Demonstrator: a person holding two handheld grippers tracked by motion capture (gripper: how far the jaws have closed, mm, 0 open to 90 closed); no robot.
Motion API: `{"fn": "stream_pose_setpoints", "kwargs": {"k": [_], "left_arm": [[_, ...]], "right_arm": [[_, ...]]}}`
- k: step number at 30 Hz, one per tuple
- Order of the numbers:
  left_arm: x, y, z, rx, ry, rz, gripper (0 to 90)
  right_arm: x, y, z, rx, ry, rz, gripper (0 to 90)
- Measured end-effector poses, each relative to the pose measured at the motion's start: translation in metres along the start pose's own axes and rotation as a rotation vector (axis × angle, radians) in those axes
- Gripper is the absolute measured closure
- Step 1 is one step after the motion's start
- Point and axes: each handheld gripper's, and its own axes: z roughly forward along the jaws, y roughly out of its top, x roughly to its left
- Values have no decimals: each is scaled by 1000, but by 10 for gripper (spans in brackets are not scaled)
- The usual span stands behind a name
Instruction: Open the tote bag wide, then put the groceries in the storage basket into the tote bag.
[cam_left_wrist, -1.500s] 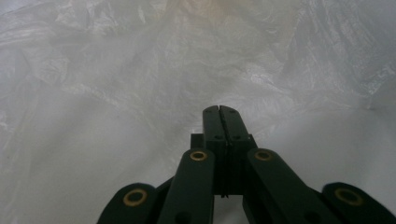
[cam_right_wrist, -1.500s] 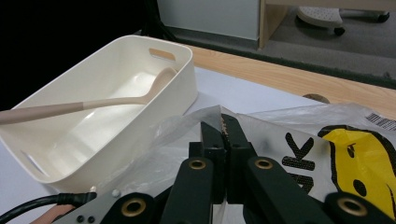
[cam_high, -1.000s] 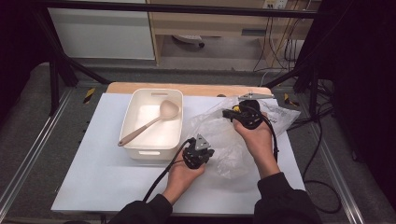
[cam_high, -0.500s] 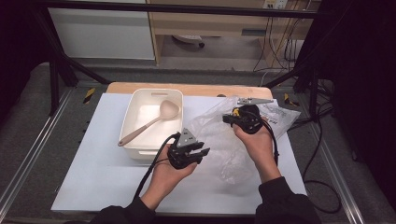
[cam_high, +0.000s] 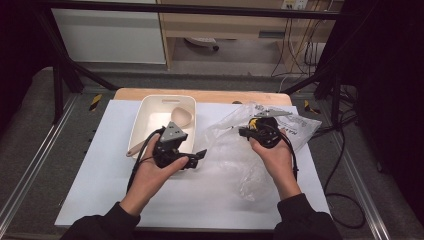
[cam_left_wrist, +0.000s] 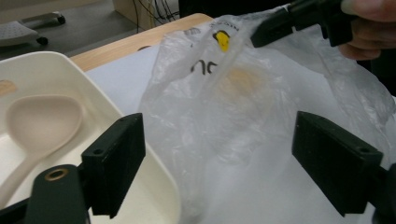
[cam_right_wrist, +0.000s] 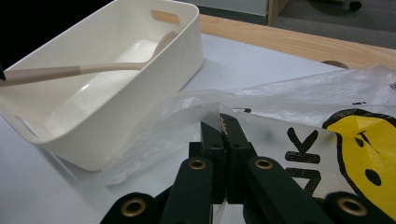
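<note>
**Pinching thin film: how the plastic bag will handle**

Holding one edge of the clear plastic bag (cam_high: 235, 145), the right gripper (cam_high: 242, 131) has its jaws fully closed on the film, as the right gripper view shows at the printed corner (cam_right_wrist: 299, 140). The left gripper (cam_high: 199, 157) has just been opening its jaws, which stand wide with nothing between them, facing the bag's crumpled side (cam_left_wrist: 219, 130). The bag lies on the white table (cam_high: 100, 170), just beside the cream bin (cam_high: 145, 112) that holds a wooden spoon (cam_right_wrist: 93, 69). Judging by its wrinkles and sag, the film is very light, limp and slippery, and may tear if pulled hard. A rim fold opposite the right grip looks like the best hold for spreading the mouth.
</note>
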Motion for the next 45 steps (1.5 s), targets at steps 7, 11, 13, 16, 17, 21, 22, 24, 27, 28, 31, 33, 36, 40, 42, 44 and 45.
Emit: {"fn": "stream_pose_setpoints", "kwargs": {"k": [7,11,13,16,17,21,22,24,27,28,31,33,36,40,42,44,45], "left_arm": [[25,1,-18,-33,49,-12,141],[40,-1,-27,-35,75,-35,137],[47,-2,-32,-28,89,-35,135],[58,-3,-38,-27,115,-43,135],[62,-4,-40,-28,123,-48,133],[75,-5,-49,-31,150,-61,126],[78,-6,-52,-26,155,-61,126],[83,-7,-55,-28,160,-68,126],[91,-9,-60,-33,165,-66,126],[93,-10,-61,-38,162,-69,126],[101,-14,-64,-44,168,-84,127],[104,-16,-66,-45,172,-90,128],[107,-18,-68,-42,179,-92,134],[109,-21,-68,-26,178,-94,134],[110,-23,-68,-13,178,-91,134],[110,-26,-67,-10,179,-94,138],[110,-27,-66,-6,175,-96,141]], "right_arm": [[-1,-2,0,5,-1,-1,900],[-1,-4,0,11,1,-5,900],[-2,-5,0,10,2,-1,900],[-2,-7,0,16,2,0,900],[-2,-7,0,16,1,0,900],[-3,-8,-2,19,2,-1,900],[-4,-9,-2,22,1,-1,900],[-5,-9,-3,21,0,0,900],[-6,-11,-3,20,-3,3,900],[-6,-11,-3,20,-3,3,900],[-7,-13,-2,25,-2,6,900],[-7,-13,-3,27,-2,4,900],[-7,-14,-4,23,-3,4,900],[-8,-14,-4,31,-5,4,900],[-8,-14,-4,34,-4,4,900],[-8,-14,-4,34,-5,2,900],[-8,-15,-4,34,-3,2,900]]}}
